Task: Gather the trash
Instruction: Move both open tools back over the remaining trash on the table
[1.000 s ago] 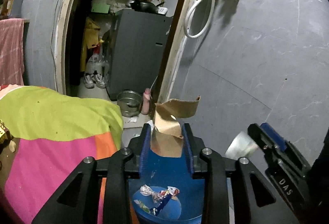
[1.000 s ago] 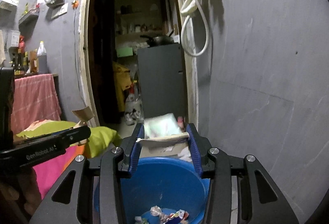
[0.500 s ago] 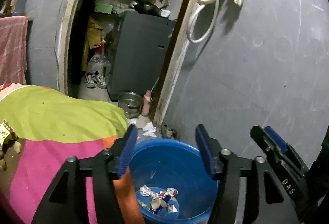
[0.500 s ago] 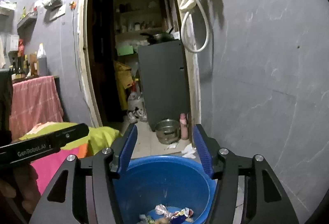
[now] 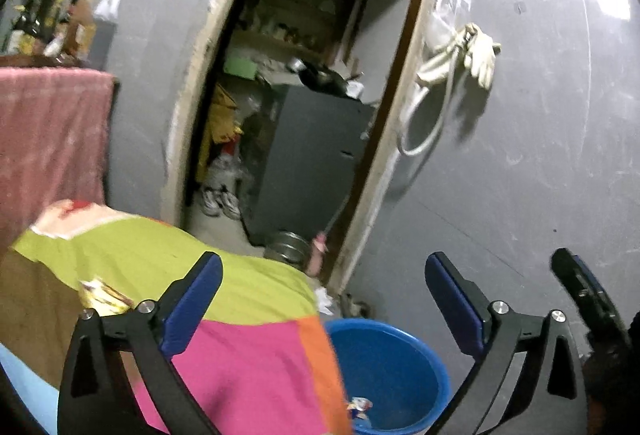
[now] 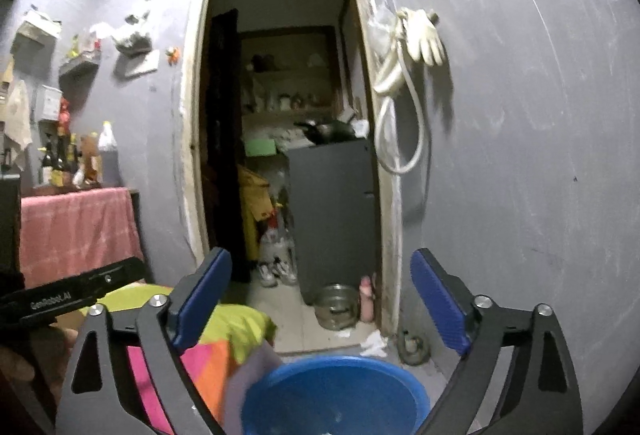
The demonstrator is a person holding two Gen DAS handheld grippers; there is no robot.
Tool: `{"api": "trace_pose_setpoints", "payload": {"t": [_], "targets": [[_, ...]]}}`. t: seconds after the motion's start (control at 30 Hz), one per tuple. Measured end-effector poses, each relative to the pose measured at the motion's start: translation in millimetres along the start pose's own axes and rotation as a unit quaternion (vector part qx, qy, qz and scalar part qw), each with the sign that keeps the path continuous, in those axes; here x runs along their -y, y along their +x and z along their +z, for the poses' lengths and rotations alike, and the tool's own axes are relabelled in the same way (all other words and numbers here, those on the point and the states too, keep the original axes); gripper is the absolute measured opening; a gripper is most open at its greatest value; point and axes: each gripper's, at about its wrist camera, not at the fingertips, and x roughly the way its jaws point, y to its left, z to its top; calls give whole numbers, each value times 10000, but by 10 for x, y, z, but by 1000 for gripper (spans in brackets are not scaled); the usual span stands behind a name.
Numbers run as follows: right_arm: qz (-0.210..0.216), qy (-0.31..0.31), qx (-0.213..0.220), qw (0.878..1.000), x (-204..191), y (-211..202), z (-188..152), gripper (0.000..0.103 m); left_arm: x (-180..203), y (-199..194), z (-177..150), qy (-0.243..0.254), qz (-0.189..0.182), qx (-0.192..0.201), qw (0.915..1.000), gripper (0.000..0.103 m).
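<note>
A blue bucket (image 5: pixel 400 359) stands on the floor beside the cloth-covered surface, with crumpled wrappers (image 5: pixel 360 405) at its bottom. My left gripper (image 5: pixel 323 261) hangs above the cloth's edge, left of the bucket; its jaws are opening wide with nothing between them. My right gripper (image 6: pixel 320 257) is above the bucket (image 6: pixel 332 365), its jaws also opening and empty. A yellow wrapper (image 5: pixel 102 295) lies on the cloth near the left finger. The right gripper's finger (image 5: pixel 584 295) shows at the right edge of the left wrist view.
A green, pink and orange cloth (image 5: pixel 240 351) covers the surface on the left. Behind is a doorway with a grey cabinet (image 6: pixel 332 215), a metal pot (image 6: pixel 336 305) and shoes (image 6: pixel 276 271). A hose and glove (image 6: pixel 416 43) hang on the grey wall. Bottles (image 6: pixel 72 155) stand above a pink cloth.
The left gripper let go of a brown cardboard scrap and the right one of a paper packet; both are gone from the jaws. Both grippers opened wide and rose; the left shifted over the cloth.
</note>
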Motion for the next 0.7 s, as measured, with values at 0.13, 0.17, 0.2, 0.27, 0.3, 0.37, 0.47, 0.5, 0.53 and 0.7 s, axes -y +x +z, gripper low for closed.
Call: {"api": "trace_pose_setpoints", "payload": {"t": [0.13, 0.17, 0.2, 0.27, 0.3, 0.37, 0.47, 0.5, 0.53, 0.7], "targets": [[182, -6, 185, 9997, -283, -81, 116, 103, -221, -314, 95, 106, 194, 162, 9996, 101], [238, -6, 212, 9995, -361, -96, 131, 103, -274, -369, 103, 133, 260, 190, 9994, 101], [294, -11, 231, 9993, -445, -106, 141, 103, -367, -456, 126, 152, 351, 230, 9990, 101], [406, -22, 263, 9988, -629, -115, 146, 103, -518, -572, 148, 166, 503, 271, 9982, 101], [454, -20, 279, 9986, -709, -119, 138, 103, -584, -617, 151, 176, 574, 281, 9978, 101], [559, -13, 288, 9980, -880, -114, 111, 103, -753, -719, 160, 206, 755, 308, 9965, 101], [689, -16, 255, 9973, -1105, -99, 48, 103, -1018, -864, 124, 232, 1006, 329, 9941, 101], [739, -18, 230, 9970, -1189, -86, 16, 103, -1110, -899, 112, 229, 1078, 321, 9934, 101], [790, -22, 179, 9967, -1271, -64, -15, 103, -1193, -920, 99, 226, 1138, 303, 9928, 101], [1090, -157, -345, 9933, -1666, 132, -207, 103, -1657, -936, -24, 33, 1321, 50, 9912, 101]]}}
